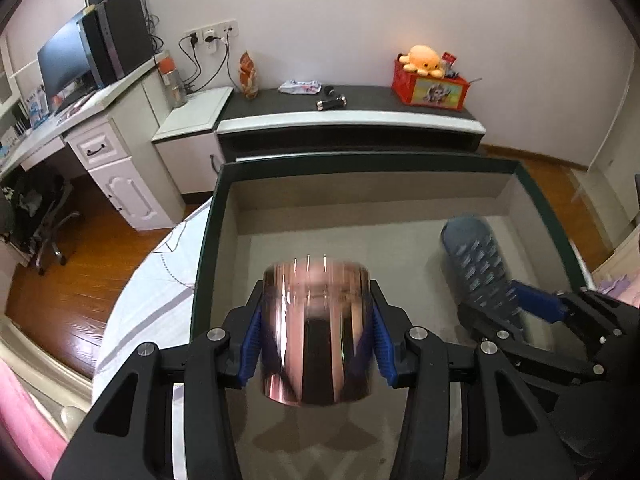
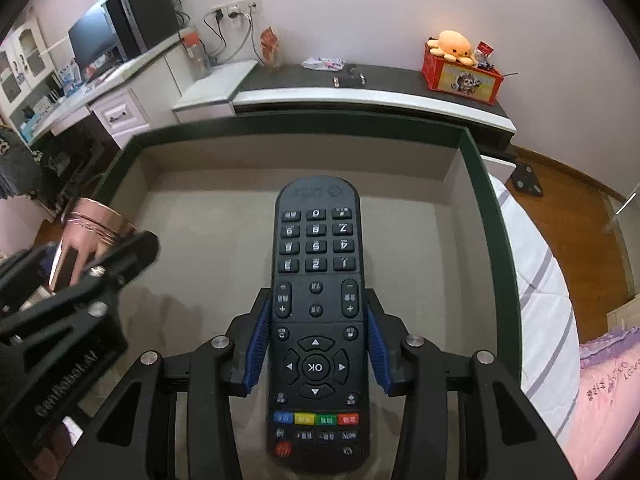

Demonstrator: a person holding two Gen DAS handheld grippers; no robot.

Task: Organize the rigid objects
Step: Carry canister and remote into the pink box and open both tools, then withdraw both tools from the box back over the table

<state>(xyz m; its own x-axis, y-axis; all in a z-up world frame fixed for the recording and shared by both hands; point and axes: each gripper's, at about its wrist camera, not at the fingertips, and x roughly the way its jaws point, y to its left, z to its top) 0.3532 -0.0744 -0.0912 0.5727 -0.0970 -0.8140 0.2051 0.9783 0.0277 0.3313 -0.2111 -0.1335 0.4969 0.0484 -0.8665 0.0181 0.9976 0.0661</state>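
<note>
My left gripper [image 1: 317, 340] is shut on a shiny copper-coloured metal cup [image 1: 316, 328], held over the open grey box [image 1: 224, 216] with a dark green rim. My right gripper [image 2: 316, 344] is shut on a black TV remote [image 2: 316, 300], buttons up, also held over the box [image 2: 476, 184]. In the left wrist view the remote [image 1: 476, 264] and the right gripper show at the right. In the right wrist view the cup [image 2: 94, 236] and the left gripper show at the left.
The box sits on a bed with white striped sheet [image 2: 540, 280] and pink blanket [image 2: 608, 392]. Behind stands a dark-topped low cabinet [image 1: 352, 112] with a red box and orange plush octopus [image 1: 424, 60]. A desk with monitor [image 1: 64, 60] and a chair [image 1: 44, 216] are at the left.
</note>
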